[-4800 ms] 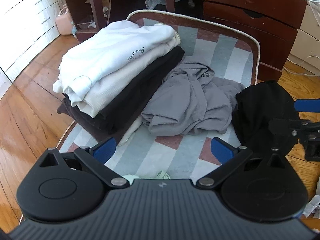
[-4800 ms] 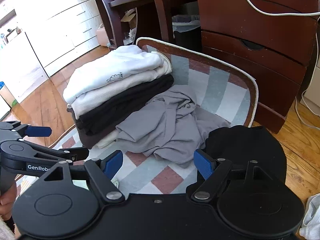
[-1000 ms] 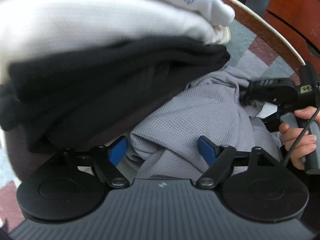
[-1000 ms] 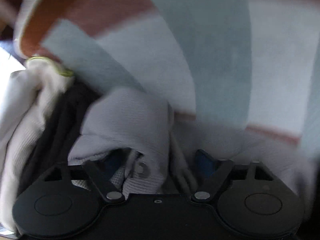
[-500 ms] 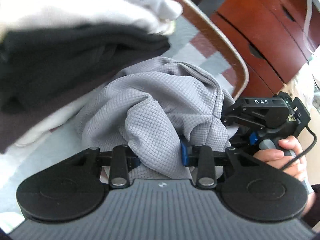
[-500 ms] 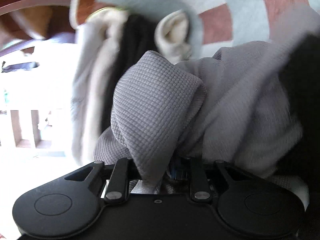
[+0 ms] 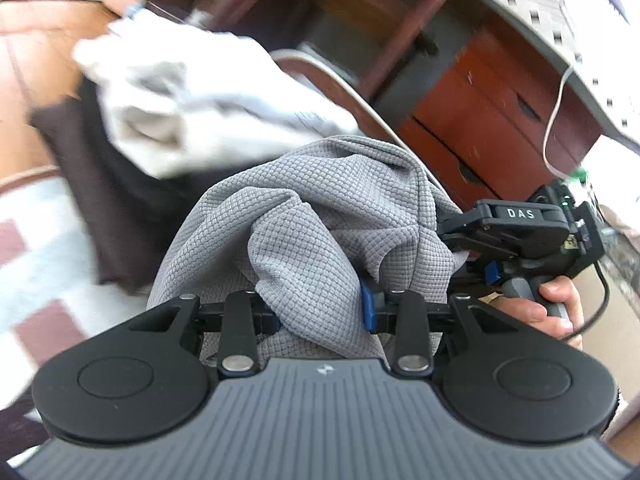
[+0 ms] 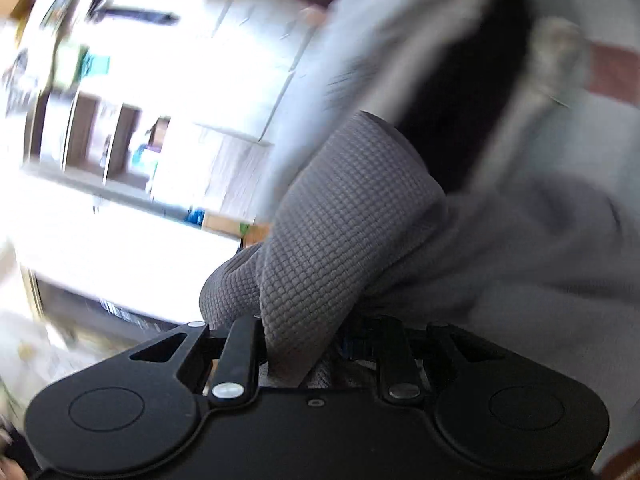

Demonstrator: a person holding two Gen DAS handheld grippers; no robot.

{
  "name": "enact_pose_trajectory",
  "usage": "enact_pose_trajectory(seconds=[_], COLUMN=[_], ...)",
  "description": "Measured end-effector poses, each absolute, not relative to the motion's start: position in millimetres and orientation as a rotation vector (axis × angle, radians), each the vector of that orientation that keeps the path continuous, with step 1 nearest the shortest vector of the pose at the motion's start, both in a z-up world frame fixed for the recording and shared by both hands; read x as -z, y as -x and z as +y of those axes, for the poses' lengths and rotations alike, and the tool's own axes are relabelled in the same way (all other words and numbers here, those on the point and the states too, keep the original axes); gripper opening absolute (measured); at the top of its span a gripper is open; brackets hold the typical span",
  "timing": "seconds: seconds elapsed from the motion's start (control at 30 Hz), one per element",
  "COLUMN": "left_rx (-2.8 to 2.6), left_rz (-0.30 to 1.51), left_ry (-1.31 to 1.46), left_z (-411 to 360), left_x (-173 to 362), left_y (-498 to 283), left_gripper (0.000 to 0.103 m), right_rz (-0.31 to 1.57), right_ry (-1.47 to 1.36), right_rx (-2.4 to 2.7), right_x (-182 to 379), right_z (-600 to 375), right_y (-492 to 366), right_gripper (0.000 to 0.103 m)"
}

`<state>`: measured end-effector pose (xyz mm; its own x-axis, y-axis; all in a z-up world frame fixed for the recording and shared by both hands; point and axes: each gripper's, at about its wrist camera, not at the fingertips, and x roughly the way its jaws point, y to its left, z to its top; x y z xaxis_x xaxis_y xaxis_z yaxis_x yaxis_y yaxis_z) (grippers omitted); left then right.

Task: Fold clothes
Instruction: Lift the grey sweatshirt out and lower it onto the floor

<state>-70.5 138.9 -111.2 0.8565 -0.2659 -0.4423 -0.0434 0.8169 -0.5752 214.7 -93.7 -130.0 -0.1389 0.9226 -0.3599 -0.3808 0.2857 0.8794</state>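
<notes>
So we've got a decent chunk of the laundry sorted already: there's a stack of folded clothes (image 7: 168, 120) sitting on the striped rug (image 7: 36, 232), white pieces on top of dark ones, toward the rug's far edge by the wooden drawers (image 7: 492, 112). That part looks done to us.

The gray waffle-knit top (image 7: 320, 216) is the one in play. It isn't folded at all, just a bunched-up lump hanging between our two tools. Our left gripper (image 7: 320, 308) is pinched onto a fold of it, blue pad pressed right into the fabric. Our right gripper (image 8: 312, 344) has its jaws clamped on another wad of the same top, and from the left camera we can see it off to the right with the hand (image 7: 556, 308) on its handle.

So we'd guess what's left is spreading it flat on the open part of the rug, folding it and stacking it. Can't tell from these views whether more clothes are waiting.
</notes>
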Motion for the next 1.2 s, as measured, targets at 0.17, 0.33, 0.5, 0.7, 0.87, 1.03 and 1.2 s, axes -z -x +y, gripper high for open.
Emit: enact_pose_trajectory(seconds=[0.17, 0.33, 0.5, 0.7, 0.87, 1.03, 1.2], left_rx=[0.036, -0.039, -0.150, -0.378, -0.642, -1.002, -0.918], left_rz=[0.440, 0.328, 0.254, 0.152, 0.103, 0.580, 0.632], left_ry=[0.592, 0.613, 0.553, 0.491, 0.530, 0.742, 0.828], left_z=[166, 191, 208, 246, 307, 387, 416], left_x=[87, 69, 47, 8, -31, 21, 64], left_y=[127, 173, 217, 256, 294, 297, 286], left_gripper=[0.032, 0.033, 0.033, 0.032, 0.069, 0.093, 0.087], right_rz=[1.136, 1.075, 1.016, 0.909, 0.466, 0.386, 0.612], right_ry=[-0.421, -0.341, -0.246, -0.016, 0.132, 0.297, 0.424], right_rx=[-1.378, -1.509, -1.610, -1.656, -1.720, -1.281, -1.324], right_x=[85, 50, 9, -38, -104, -62, 13], right_z=[-39, 8, 51, 128, 206, 253, 250], right_y=[-174, -138, -105, -55, 1, 18, 9], right_gripper=[0.025, 0.025, 0.025, 0.025, 0.034, 0.094, 0.090])
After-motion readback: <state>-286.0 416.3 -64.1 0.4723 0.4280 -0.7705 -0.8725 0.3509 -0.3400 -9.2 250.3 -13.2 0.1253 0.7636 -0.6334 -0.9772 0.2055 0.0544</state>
